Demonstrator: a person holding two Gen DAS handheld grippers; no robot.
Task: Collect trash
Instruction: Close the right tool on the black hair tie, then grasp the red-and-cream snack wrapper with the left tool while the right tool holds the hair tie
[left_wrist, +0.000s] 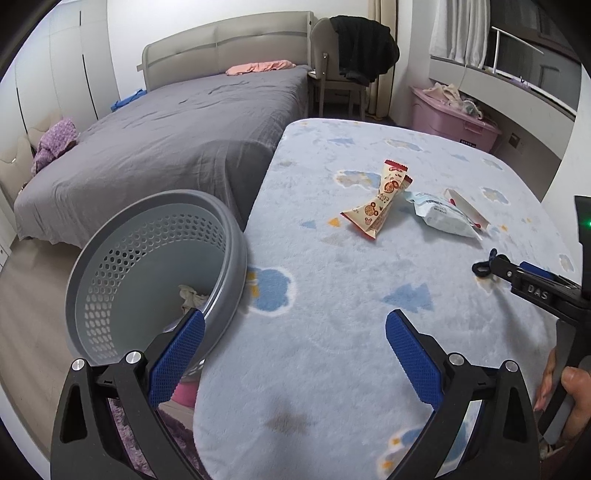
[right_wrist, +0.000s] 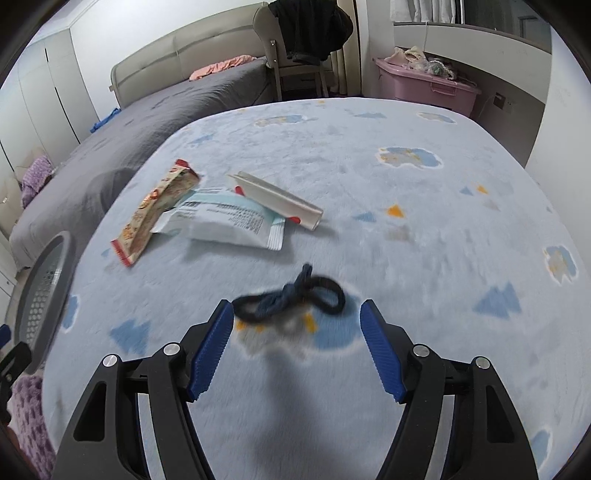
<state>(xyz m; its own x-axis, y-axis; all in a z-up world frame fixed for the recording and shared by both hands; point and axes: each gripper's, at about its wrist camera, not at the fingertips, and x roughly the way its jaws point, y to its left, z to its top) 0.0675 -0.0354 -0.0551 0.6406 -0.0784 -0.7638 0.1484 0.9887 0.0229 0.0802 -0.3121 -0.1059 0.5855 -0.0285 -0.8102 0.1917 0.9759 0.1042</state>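
Note:
A beige-and-red snack wrapper (left_wrist: 380, 199) (right_wrist: 155, 214), a white-and-teal packet (left_wrist: 439, 214) (right_wrist: 225, 221) and a white folded strip (left_wrist: 467, 208) (right_wrist: 277, 201) lie together on the blue fleece-covered table (left_wrist: 332, 350). A dark knotted cord (right_wrist: 291, 297) (left_wrist: 482, 266) lies just ahead of my right gripper (right_wrist: 297, 314), whose jaws stand wide apart on either side of it without touching. My left gripper (left_wrist: 295, 328) is open over the table's near edge. Its left finger (left_wrist: 181, 354) overlaps the rim of a tilted grey perforated basket (left_wrist: 147, 273) (right_wrist: 44, 291) holding crumpled paper (left_wrist: 190, 295).
A grey bed (left_wrist: 166, 140) runs along the table's left side. Behind the table stand a chair draped with a black garment (left_wrist: 358, 48) and a pink storage box (left_wrist: 454, 118). A purple rug (right_wrist: 26, 417) lies on the floor below the basket.

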